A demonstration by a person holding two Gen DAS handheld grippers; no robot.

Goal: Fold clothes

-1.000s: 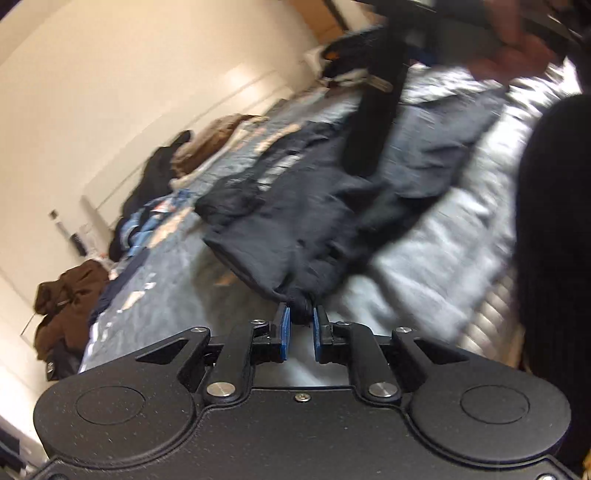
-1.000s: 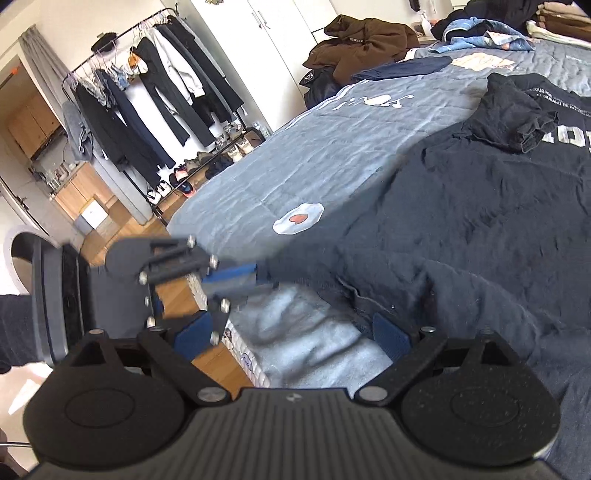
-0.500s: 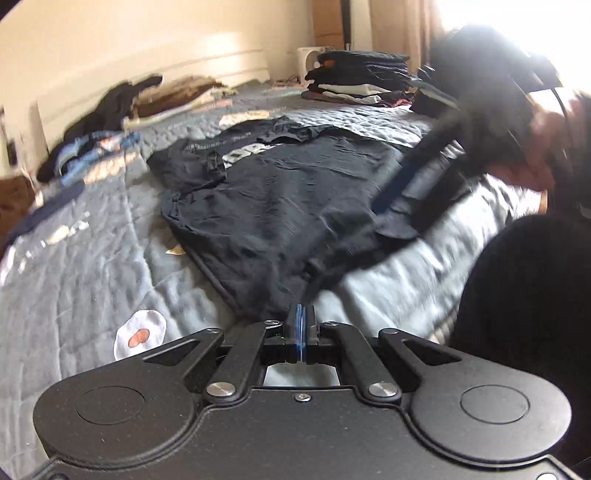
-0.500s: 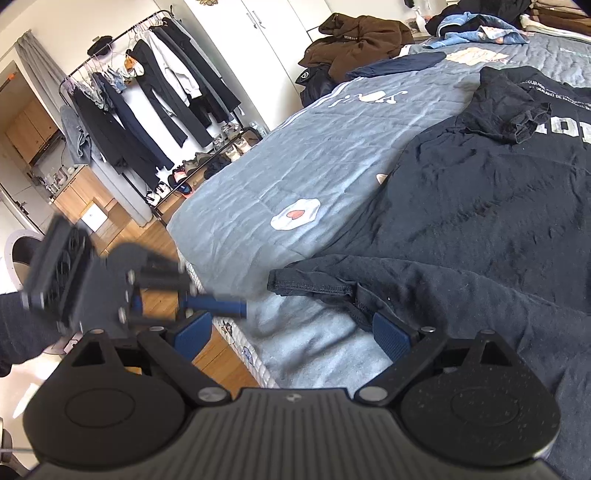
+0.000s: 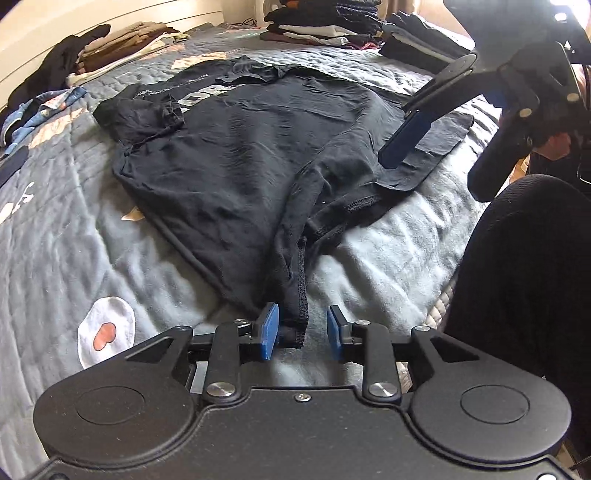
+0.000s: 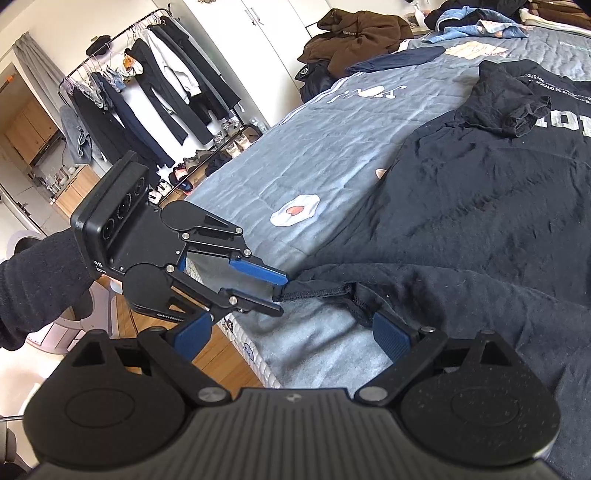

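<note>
My left gripper (image 5: 301,330) hovered at the near edge of the bed (image 5: 66,206), its blue pads parted to a middling gap. The bunched hem corner of the black T-shirt (image 5: 258,147) lay between them, touching the left pad and clear of the right one, so nothing was clamped. In the right wrist view that same gripper (image 6: 279,293) stood at the bed's edge with the hem point just at its fingertips.

The shirt lay spread on the grey quilt, its long axis running from the hem at the near edge away toward the headboard, collar end farthest from me, white lettering across the chest. One sleeve (image 5: 147,114) was crumpled on the left side; the right side sat nearer the bed's right edge.

My right gripper (image 6: 291,338) was spread wide, empty, poised over the hem, its right pad close to a fold of cloth. Folded clothes (image 5: 325,26) were stacked at the far right corner.
</note>
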